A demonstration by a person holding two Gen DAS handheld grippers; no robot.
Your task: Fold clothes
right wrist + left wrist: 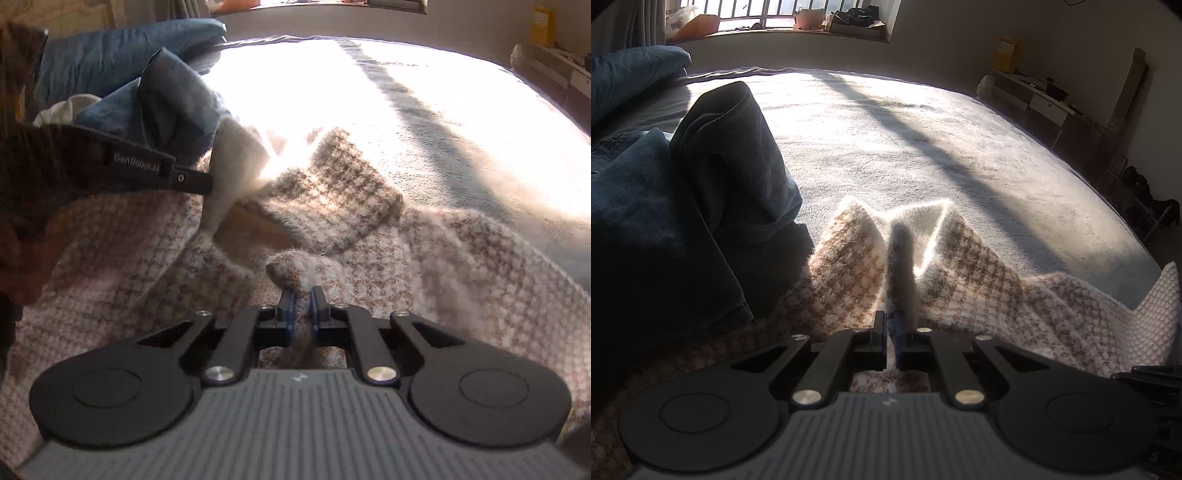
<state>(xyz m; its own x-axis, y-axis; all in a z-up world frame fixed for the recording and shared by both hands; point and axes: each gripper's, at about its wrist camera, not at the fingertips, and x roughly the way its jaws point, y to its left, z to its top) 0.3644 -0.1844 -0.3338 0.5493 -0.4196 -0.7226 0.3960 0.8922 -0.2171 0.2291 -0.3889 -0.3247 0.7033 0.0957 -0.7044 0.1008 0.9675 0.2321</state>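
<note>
Harsh window glare, fisheye-warped edges

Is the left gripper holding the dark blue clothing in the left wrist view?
No, the left gripper is shut on a fold of the checked cream-and-brown garment, while the dark blue clothing lies apart to its left.

Left gripper [891, 325] pinching checked garment [964, 266]

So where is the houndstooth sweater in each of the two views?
Left wrist view: the houndstooth sweater fills the lower centre, a fold pinched in the left claw.
Right wrist view: it covers the lower half, pinched in the right claw.
Shared landmark: the sunlit bed cover.
</note>
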